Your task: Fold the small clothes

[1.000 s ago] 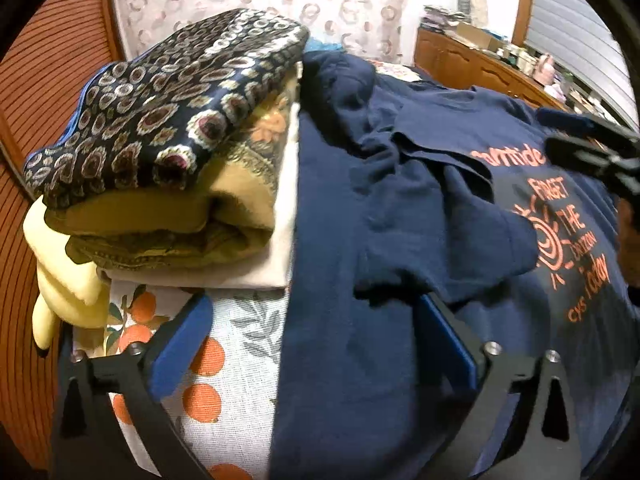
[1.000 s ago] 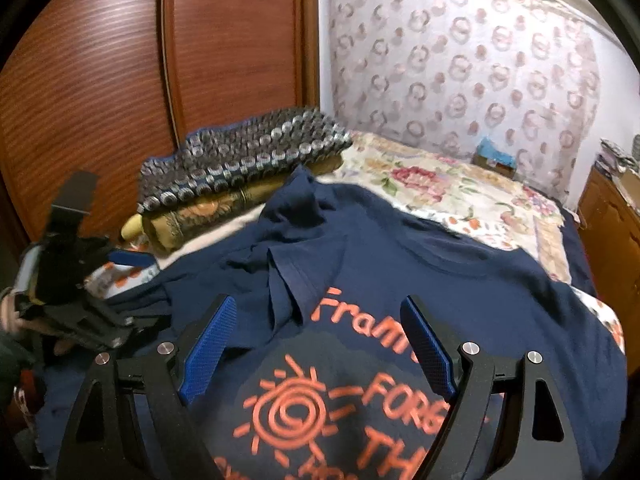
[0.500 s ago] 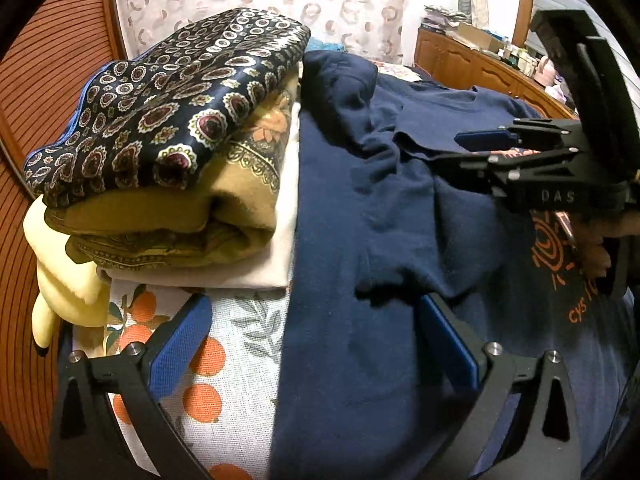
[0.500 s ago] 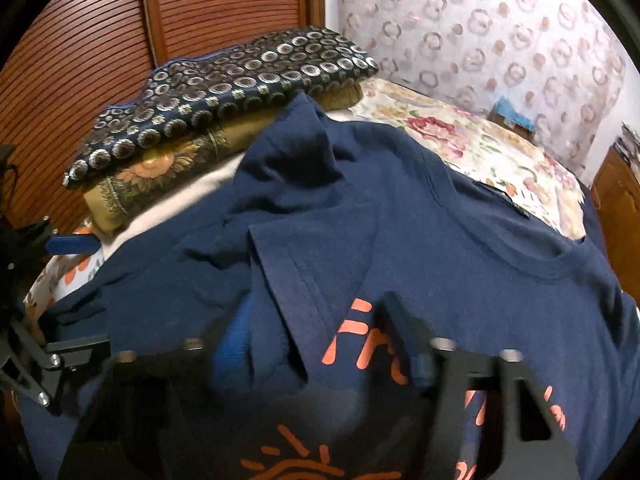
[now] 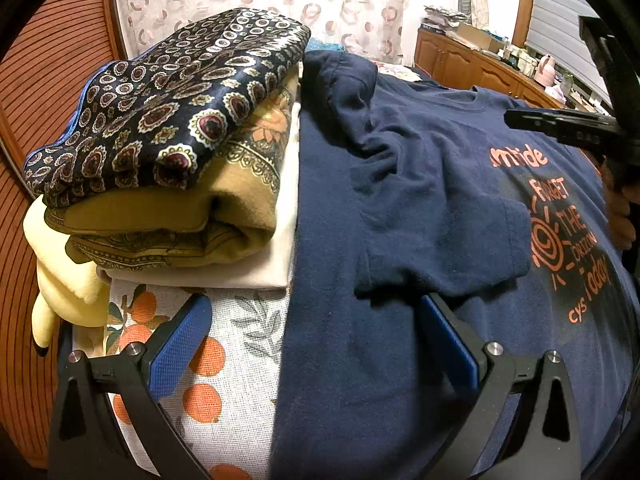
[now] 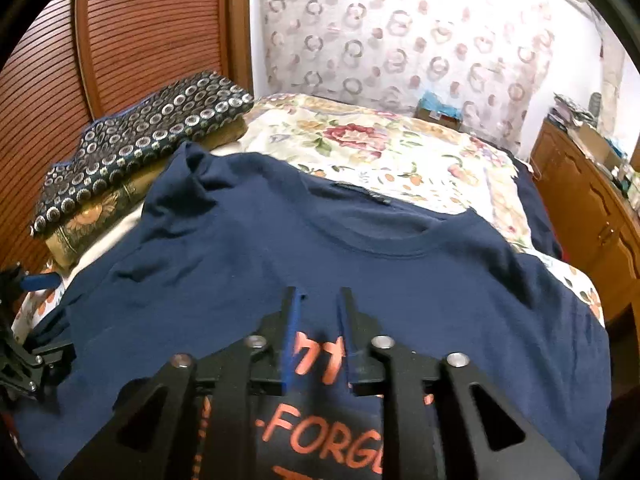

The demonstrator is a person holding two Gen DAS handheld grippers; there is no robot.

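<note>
A navy T-shirt (image 5: 400,208) with orange print lies front up on the bed; it also shows in the right wrist view (image 6: 280,248). Its left sleeve (image 5: 440,248) is folded over the chest. My left gripper (image 5: 316,332) is open and empty, low over the shirt's side edge near that sleeve. My right gripper (image 6: 318,320) hovers over the printed chest with its jaws nearly closed, a narrow gap between them and nothing held. It shows from the side in the left wrist view (image 5: 568,128).
A stack of folded cloths (image 5: 168,152) with a dark patterned one on top sits left of the shirt, against a wooden slatted wardrobe (image 6: 152,32). A floral bedspread (image 6: 380,148) lies beyond the collar. A wooden dresser (image 6: 592,208) stands at the right.
My right gripper has closed from wide open to nearly shut and moved back right over the shirt's print. The sleeve lies flatter across the chest. My left gripper has stayed put.
</note>
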